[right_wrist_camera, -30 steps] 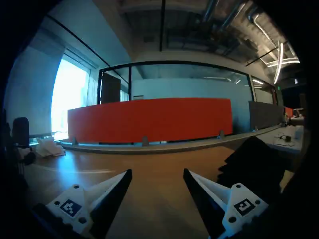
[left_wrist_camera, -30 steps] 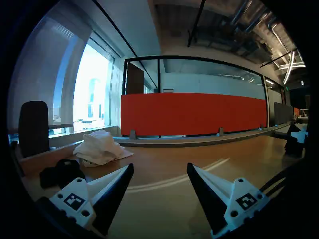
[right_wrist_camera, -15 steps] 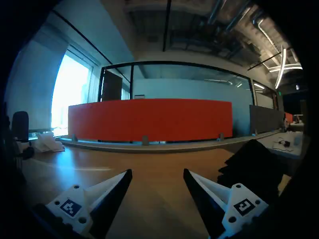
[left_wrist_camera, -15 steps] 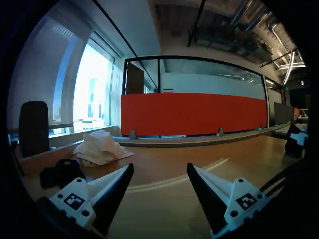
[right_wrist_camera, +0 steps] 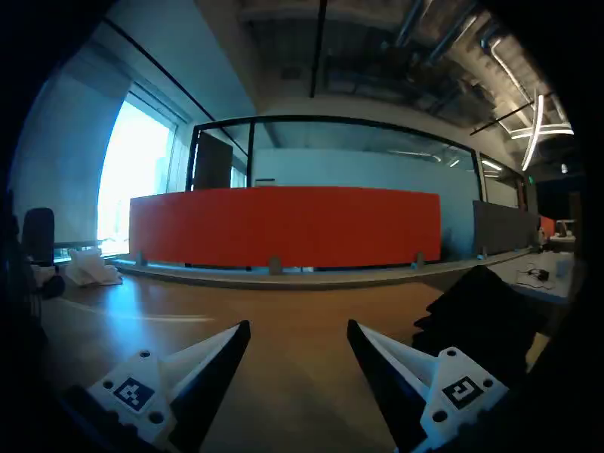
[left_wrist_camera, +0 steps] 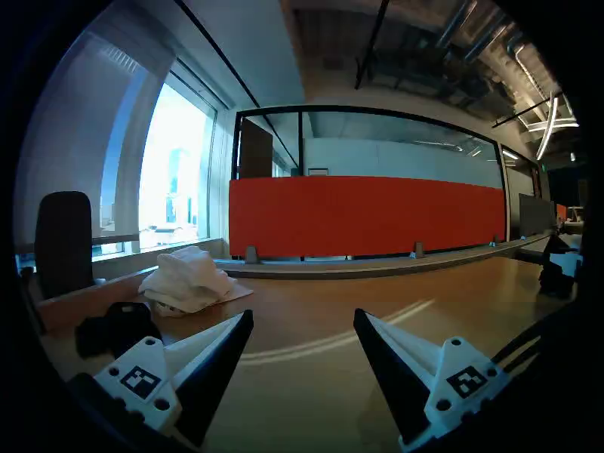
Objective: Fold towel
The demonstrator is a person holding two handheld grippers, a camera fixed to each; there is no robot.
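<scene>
Wood-tone table [left_wrist_camera: 460, 291] lies under both your grippers. Your left gripper [left_wrist_camera: 302, 313] has its fingers spread wide w/ nothing btwn them, just bare tabletop. The white towel [left_wrist_camera: 189, 281] sits bunched in a heap on the table, ahead & to the left of that gripper, well apart from it, on the window side. A small black object [left_wrist_camera: 121, 326] lies near the left finger; can't tell what it is. An orange partition [left_wrist_camera: 366, 215] stands along the table's far edge. In right gripper view, your right gripper [right_wrist_camera: 297, 325] also has its fingers apart, holding nothing. The towel is far off at the left edge there, and a black stack [right_wrist_camera: 483, 317] sits near the right finger.
</scene>
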